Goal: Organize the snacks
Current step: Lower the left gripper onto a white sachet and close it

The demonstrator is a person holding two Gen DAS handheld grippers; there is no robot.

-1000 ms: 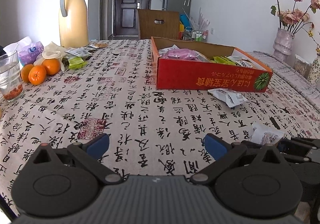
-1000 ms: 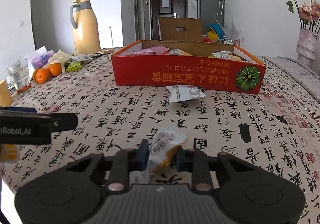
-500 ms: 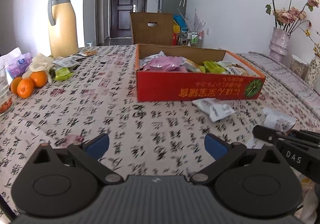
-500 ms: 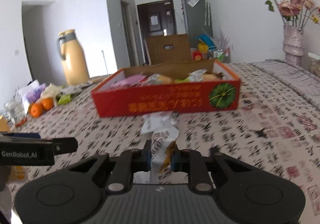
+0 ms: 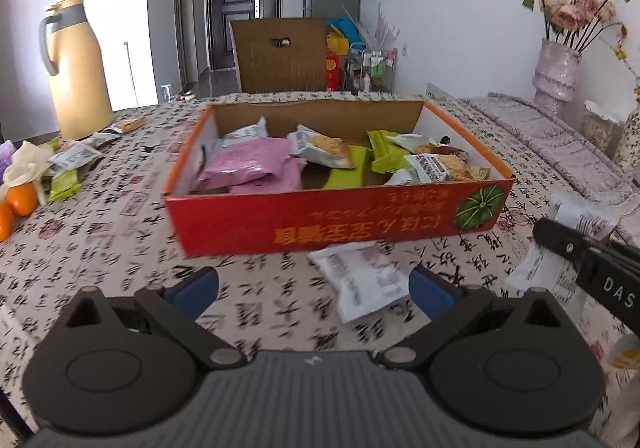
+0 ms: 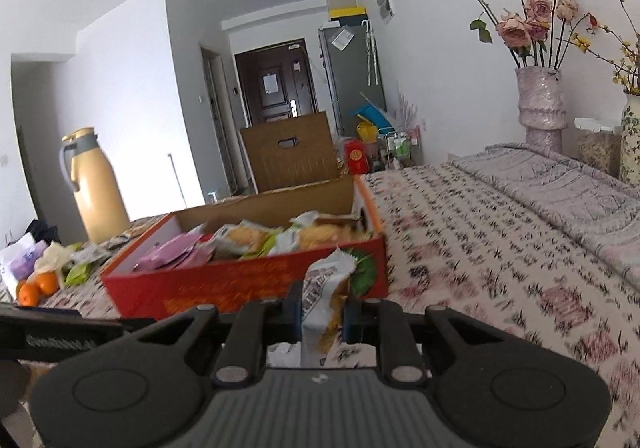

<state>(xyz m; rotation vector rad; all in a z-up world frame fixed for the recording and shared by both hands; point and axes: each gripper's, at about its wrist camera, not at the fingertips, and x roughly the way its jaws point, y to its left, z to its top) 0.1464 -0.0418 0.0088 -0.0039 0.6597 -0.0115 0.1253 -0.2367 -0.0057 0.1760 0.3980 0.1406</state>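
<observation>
Since a second ago the right gripper has lifted its snack packet off the desk and carried it up toward the red box, which now fills far more of both views; the left gripper has also advanced toward the box's near wall. The right jaws are clamped on the packet, which stands upright between them, just short of the box's near right corner. The left jaws stand wide apart and hold nothing, hovering above a second white packet lying flat on the desk just in front of the box.

The likeliest trouble is the dangling lower end of the held packet catching the box's near wall if the gripper moves forward too low, tipping or shoving the light cardboard. The grip is on thin, crinkly film, so a quick swing might let it slip. The two grippers are also near each other on the right side, and could collide if both move toward the box together.

Room is better above: the box is open-topped, with a bare patch of floor between the pink packets and the green ones. To the right, the desk is open up to its far edge by the vase. The yellow thermos and oranges sit well apart, at the left side.
</observation>
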